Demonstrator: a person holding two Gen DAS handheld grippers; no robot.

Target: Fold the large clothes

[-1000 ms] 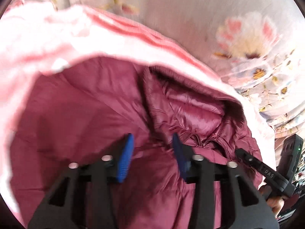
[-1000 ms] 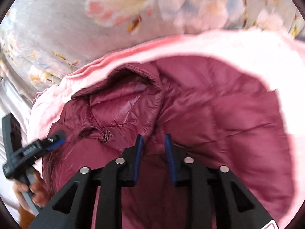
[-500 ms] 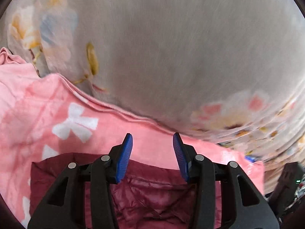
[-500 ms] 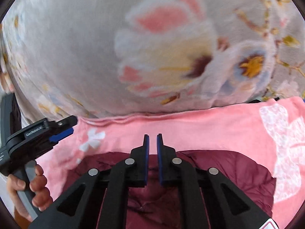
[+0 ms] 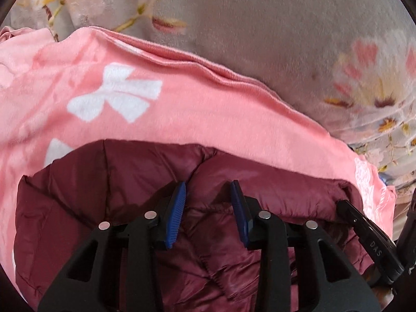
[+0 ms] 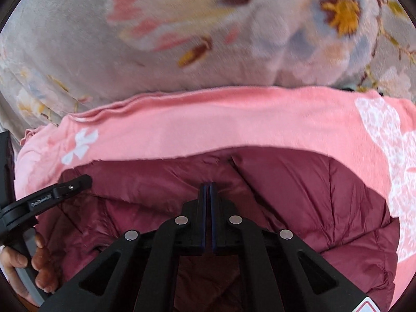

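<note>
Over the jacket (image 5: 208, 254) near its far edge, our left gripper (image 5: 208, 202) is closing, nothing between; our right gripper (image 6: 208, 197) is pressed together; pink blanket (image 5: 208, 119) lies beyond.

Maroon puffer jacket (image 6: 299, 197) on pink blanket (image 6: 221, 127)

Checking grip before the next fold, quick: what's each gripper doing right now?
Left gripper: jaws closing, pads apart over the maroon puffer jacket, gripping nothing.
Right gripper: shut; fabric between pads cannot be told.

Puffer jacket (image 5: 213, 254) = maroon quilted nylon-like cloth w/ slight sheen; pink blanket (image 5: 182, 119) & grey floral blanket (image 5: 260, 26) = matt plush fleece; left gripper (image 5: 208, 205) = matt black plastic, ribbed blue pads (image 5: 176, 215), shiny metal pins.
</note>
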